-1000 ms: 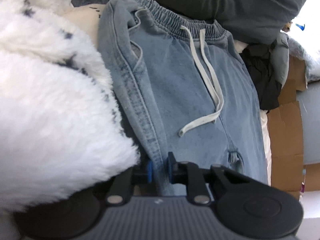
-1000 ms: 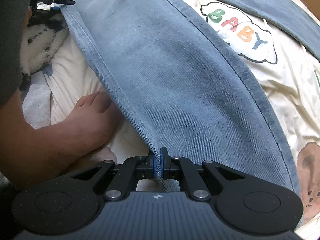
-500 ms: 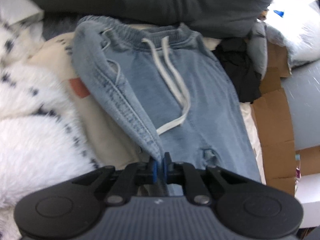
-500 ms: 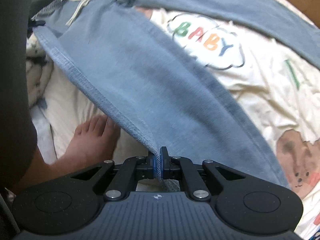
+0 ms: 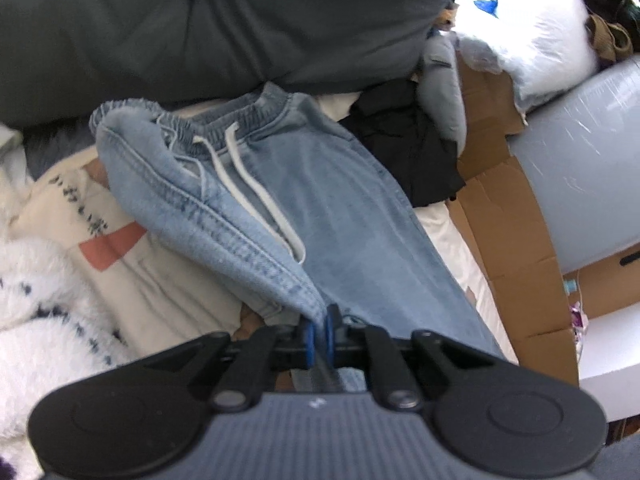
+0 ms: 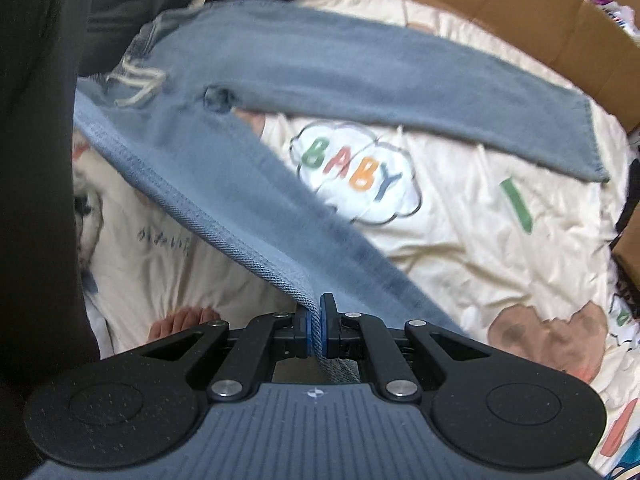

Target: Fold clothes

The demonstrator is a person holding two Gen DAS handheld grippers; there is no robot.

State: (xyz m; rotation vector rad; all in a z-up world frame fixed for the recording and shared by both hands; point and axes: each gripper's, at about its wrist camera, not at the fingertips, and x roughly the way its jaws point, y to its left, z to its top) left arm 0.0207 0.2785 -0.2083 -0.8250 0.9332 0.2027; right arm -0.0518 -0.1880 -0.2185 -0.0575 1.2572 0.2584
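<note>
Light blue denim trousers [image 5: 320,208] with an elastic waistband and a white drawstring [image 5: 256,196] lie partly lifted over a cream printed bedspread [image 6: 460,240]. My left gripper [image 5: 318,334] is shut on the side seam near the waist, and that side rises off the bed. In the right wrist view, my right gripper [image 6: 316,330] is shut on the outer seam of the near trouser leg [image 6: 240,200], held up off the bedspread. The other trouser leg [image 6: 400,80] lies flat, stretching to the right.
A person's dark grey clothing [image 5: 200,20] fills the back, and bare toes [image 6: 180,322] show on the bedspread. A white fluffy spotted throw [image 5: 44,320] lies at the left. Cardboard boxes [image 5: 516,240], a black garment [image 5: 408,148] and a white bag [image 5: 532,28] crowd the right.
Both grippers have risen and pulled back, lifting the seam side of the trousers higher off the bed. More of the bedspread and the far leg's hem now show.
</note>
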